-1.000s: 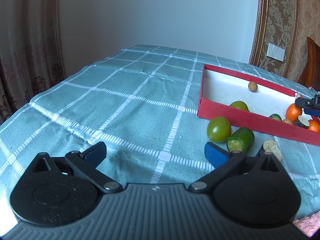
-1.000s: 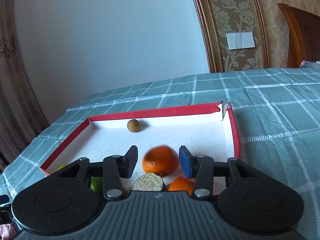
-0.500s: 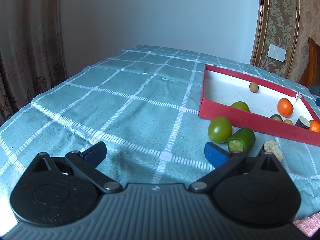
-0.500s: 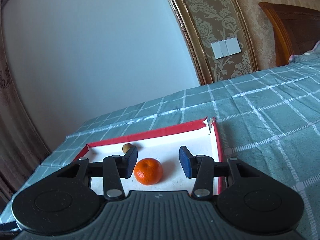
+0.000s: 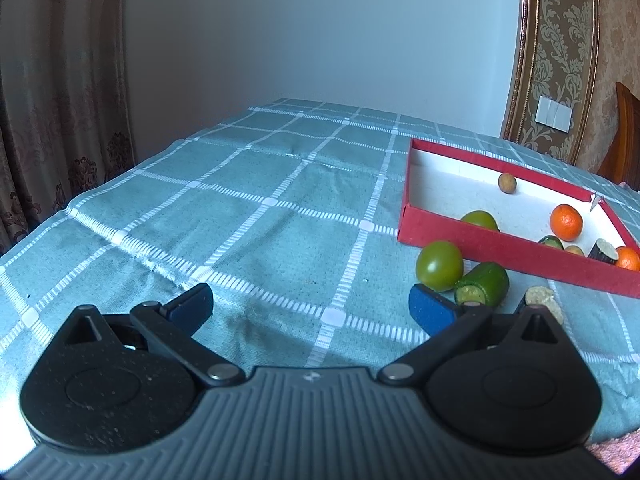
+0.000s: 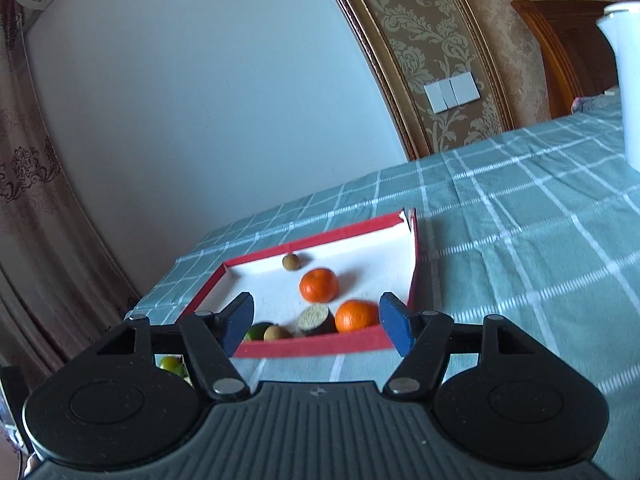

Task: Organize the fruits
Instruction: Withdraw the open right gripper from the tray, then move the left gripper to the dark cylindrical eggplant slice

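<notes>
1. The right hand-held gripper (image 6: pixel 316 322) is hanging above the bench (image 6: pixel 520 240), its jaws just opening, apart, with nothing between them.
2. The orange (image 6: pixel 318 284) is sitting ahead of it inside the red box (image 6: pixel 320 346).
3. The left hand-held gripper (image 5: pixel 310 306) is standing wide apart and empty.
4. Just beyond its right finger, the green tomato (image 5: pixel 439 265) and cucumber piece (image 5: pixel 485 284) are lying outside the box; approaching low and centring the jaws on one fruit should be keeping it from rolling.

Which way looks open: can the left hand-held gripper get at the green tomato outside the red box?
Probably yes: the left hand-held gripper stands open, and the green tomato lies just ahead to its right on bare cloth, though a cucumber piece touches it.
</notes>
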The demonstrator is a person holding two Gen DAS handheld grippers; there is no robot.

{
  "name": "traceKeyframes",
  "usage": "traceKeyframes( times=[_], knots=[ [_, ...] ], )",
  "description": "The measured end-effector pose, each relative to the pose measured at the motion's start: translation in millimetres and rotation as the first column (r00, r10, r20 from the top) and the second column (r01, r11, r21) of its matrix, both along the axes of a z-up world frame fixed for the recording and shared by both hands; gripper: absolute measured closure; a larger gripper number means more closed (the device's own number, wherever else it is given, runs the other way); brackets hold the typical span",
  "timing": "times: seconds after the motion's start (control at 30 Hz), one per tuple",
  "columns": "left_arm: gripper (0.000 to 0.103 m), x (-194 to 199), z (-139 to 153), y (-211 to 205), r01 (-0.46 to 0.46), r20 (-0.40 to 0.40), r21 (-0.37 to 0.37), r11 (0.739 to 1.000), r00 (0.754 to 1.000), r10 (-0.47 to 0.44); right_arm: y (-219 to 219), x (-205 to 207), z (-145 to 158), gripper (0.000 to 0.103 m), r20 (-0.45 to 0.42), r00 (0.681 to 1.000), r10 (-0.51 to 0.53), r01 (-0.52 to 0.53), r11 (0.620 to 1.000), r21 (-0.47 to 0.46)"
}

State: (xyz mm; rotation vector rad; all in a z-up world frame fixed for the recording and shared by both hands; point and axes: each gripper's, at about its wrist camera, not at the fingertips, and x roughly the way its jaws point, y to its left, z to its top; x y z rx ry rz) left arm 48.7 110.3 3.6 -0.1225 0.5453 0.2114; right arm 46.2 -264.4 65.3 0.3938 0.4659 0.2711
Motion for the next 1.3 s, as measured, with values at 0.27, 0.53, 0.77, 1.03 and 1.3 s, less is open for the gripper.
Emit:
traceKeyframes(
  times=[0.27,0.53,0.77,1.03,1.3],
  knots=[
    [0.000,-3,1,-1,-0.010,0.017,0.006,1.000,1.000,0.010,-30,-18,-62,0.034,-0.104,0.993,-0.053,0.062,0.995,0.080],
    [0.000,-10,6,-23,0.018,0.046,0.088,0.996,0.999,-0.022,-60,5,-64,0.033,-0.086,0.994,-0.065,0.077,0.987,0.139],
    [0.000,-10,15,-49,0.080,0.066,0.133,0.988,0.994,-0.089,-57,22,-65,0.033,-0.119,0.993,-0.003,0.016,0.994,0.109],
    [0.000,-13,17,-75,0.168,0.053,0.139,0.976,0.983,-0.177,-90,-3,-68,0.033,-0.127,0.990,-0.054,0.079,0.977,0.201],
    [0.002,-17,13,-97,0.219,0.051,0.122,0.968,0.973,-0.227,-77,-6,-64,0.033,-0.086,0.996,-0.035,0.045,0.992,0.120]
  ],
)
